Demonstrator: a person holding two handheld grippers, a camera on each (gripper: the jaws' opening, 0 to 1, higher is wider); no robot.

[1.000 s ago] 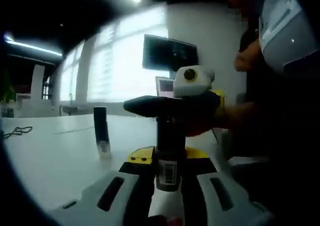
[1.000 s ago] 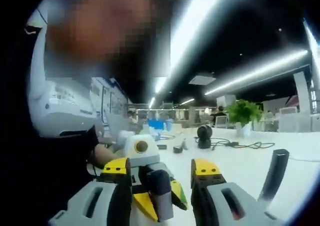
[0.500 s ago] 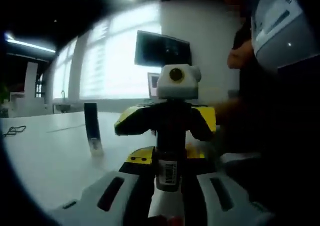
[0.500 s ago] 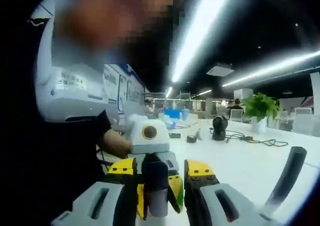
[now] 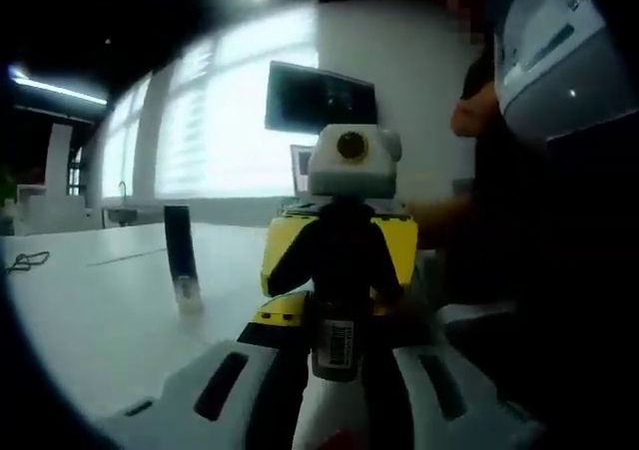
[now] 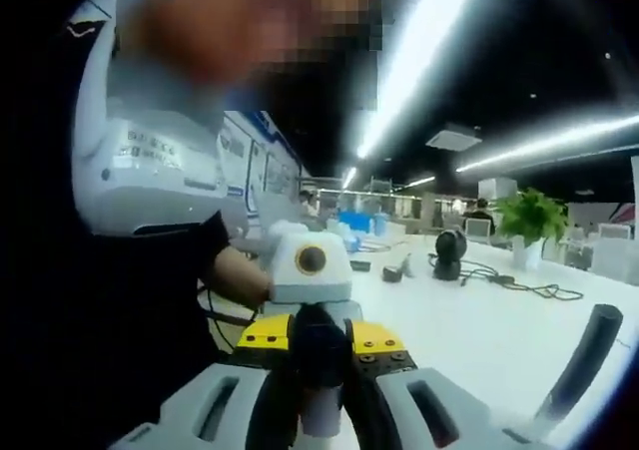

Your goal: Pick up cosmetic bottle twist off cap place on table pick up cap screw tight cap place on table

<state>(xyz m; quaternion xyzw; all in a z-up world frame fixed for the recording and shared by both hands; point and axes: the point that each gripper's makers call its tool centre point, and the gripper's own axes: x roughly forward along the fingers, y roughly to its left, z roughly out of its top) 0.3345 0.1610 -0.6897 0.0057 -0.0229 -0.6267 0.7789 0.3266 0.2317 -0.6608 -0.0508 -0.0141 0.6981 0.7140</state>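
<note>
My left gripper [image 5: 334, 318] is shut on a cosmetic bottle [image 5: 335, 342], which stands upright between its jaws with a barcode label facing the camera. Facing it, my right gripper [image 5: 339, 255] has its yellow jaws closed around the bottle's dark cap [image 5: 339, 270]. In the right gripper view, the right gripper [image 6: 319, 338] is shut on the dark cap [image 6: 319, 350], and the bottle's pale body [image 6: 319, 415] shows below it. The left gripper [image 6: 312, 300] is just behind the cap.
A second dark bottle [image 5: 180, 257] stands on the white table [image 5: 110, 310] to the left; it also appears as a dark tube [image 6: 587, 358] at the right. A monitor [image 5: 319, 99], a potted plant [image 6: 531, 217], a black round device [image 6: 449, 248] and cables [image 6: 529, 290] lie farther off. The person's torso [image 6: 110, 300] is close.
The right gripper has rolled from lying crosswise to upright in the left gripper view, and its jaws have closed from open onto the bottle's cap.
</note>
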